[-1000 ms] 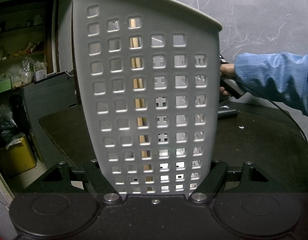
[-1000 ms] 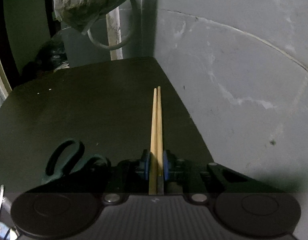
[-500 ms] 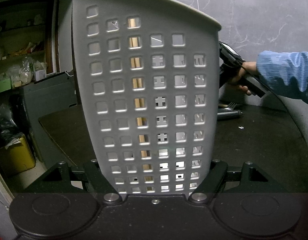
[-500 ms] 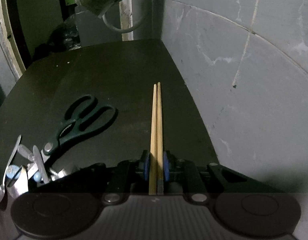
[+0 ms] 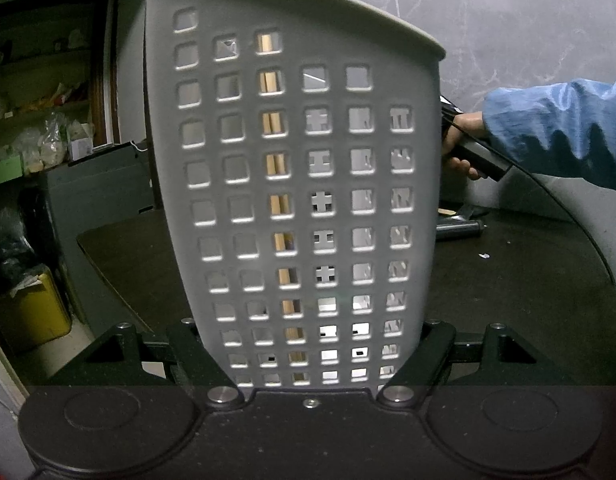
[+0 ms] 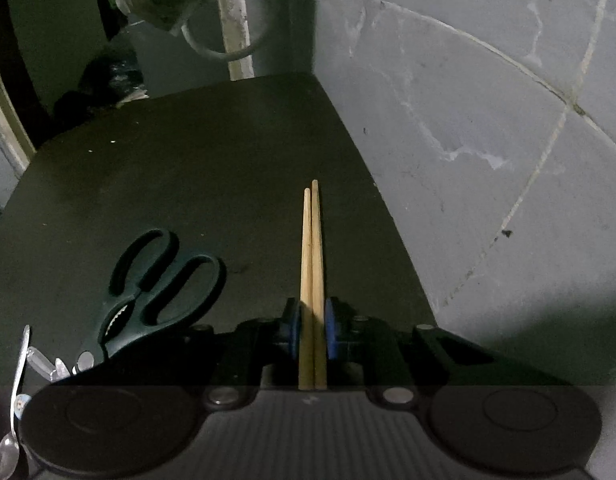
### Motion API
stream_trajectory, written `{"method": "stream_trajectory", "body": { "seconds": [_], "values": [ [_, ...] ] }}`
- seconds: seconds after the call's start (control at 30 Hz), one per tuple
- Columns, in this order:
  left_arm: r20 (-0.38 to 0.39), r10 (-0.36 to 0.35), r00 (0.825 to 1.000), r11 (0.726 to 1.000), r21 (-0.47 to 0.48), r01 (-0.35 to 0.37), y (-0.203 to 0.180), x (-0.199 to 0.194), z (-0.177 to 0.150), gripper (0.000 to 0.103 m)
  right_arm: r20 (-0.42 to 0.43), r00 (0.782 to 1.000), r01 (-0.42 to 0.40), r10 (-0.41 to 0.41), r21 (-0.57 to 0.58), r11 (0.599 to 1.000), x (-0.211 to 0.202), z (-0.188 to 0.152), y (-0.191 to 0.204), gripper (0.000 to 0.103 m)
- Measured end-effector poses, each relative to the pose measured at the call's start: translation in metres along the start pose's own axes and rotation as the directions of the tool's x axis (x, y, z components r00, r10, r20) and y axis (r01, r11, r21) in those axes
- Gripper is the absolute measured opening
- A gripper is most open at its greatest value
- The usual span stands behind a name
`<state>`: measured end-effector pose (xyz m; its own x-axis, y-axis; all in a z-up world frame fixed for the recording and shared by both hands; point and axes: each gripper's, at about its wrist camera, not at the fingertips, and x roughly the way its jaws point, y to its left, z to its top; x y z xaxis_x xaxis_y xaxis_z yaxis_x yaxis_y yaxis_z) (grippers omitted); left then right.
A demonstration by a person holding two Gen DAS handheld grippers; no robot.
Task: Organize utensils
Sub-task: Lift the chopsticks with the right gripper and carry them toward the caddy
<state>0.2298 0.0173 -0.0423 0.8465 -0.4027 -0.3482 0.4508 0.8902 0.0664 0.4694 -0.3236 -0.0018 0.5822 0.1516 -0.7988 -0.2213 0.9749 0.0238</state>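
A pair of wooden chopsticks sits pinched between the blue pads of the right tool, the sticks side by side and pointing away over the dark worktop, their tips lifted clear of it. That tool's jaws have just been closing a little, with the chopsticks between them. To the left of it lie dark-handled kitchen scissors on the worktop, and at the near left edge a cluster of metal spoons — partly cut off by the frame.

The left tool is clamped on a grey perforated utensil holder, which stands upright and fills most of that view; through its square holes more chopsticks show inside. Beyond the holder on the right, a hand in a blue sleeve grips the other tool's handle. A grey marbled wall borders the worktop on the right.
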Motion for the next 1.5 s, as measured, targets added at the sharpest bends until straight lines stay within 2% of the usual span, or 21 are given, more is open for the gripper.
{"method": "stream_trajectory", "body": {
  "seconds": [0.13, 0.33, 0.53, 0.77, 1.07, 1.23, 1.4, 1.5],
  "values": [
    [0.002, -0.006, 1.0, 1.0, -0.001, 0.006, 0.001, -0.001, -0.001, 0.077, 0.039, 0.999, 0.009, -0.009, 0.016, 1.0, -0.004, -0.007, 0.004, 0.013],
    [0.002, -0.005, 1.0, 1.0, -0.002, 0.005, 0.0, -0.001, 0.0, 0.077, 0.14, 0.989, -0.04, 0.035, 0.032, 0.999, -0.018, -0.011, 0.0, 0.014],
    [0.001, -0.003, 1.0, 1.0, -0.001, 0.003, 0.0, -0.001, 0.0, 0.077, 0.29, 0.955, -0.077, 0.067, 0.022, 0.997, -0.045, -0.02, -0.003, 0.014],
    [0.0, -0.001, 1.0, 1.0, 0.004, 0.001, 0.0, -0.001, 0.0, 0.077, 0.451, 0.888, -0.115, 0.093, 0.022, 0.993, -0.064, -0.042, -0.005, 0.014],
    [0.0, 0.0, 1.0, 1.0, 0.005, 0.0, -0.001, -0.002, 0.0, 0.077, 0.578, 0.806, -0.173, 0.127, 0.025, 0.985, -0.093, -0.044, 0.007, 0.014],
    [0.0, -0.001, 1.0, 1.0, 0.005, 0.001, -0.001, -0.002, 0.001, 0.077, 0.64, 0.743, -0.233, 0.197, -0.028, 0.972, -0.122, -0.043, 0.029, 0.014],
    [0.0, 0.0, 1.0, 1.0, 0.006, 0.0, -0.001, -0.002, 0.001, 0.077, 0.668, 0.683, -0.304, 0.295, -0.108, 0.947, -0.147, -0.045, 0.051, 0.014],
    [0.0, -0.001, 1.0, 1.0, 0.006, 0.001, -0.001, -0.002, 0.0, 0.077, 0.672, 0.655, -0.327, 0.344, -0.158, 0.932, -0.158, -0.044, 0.066, 0.014]
  ]
}}
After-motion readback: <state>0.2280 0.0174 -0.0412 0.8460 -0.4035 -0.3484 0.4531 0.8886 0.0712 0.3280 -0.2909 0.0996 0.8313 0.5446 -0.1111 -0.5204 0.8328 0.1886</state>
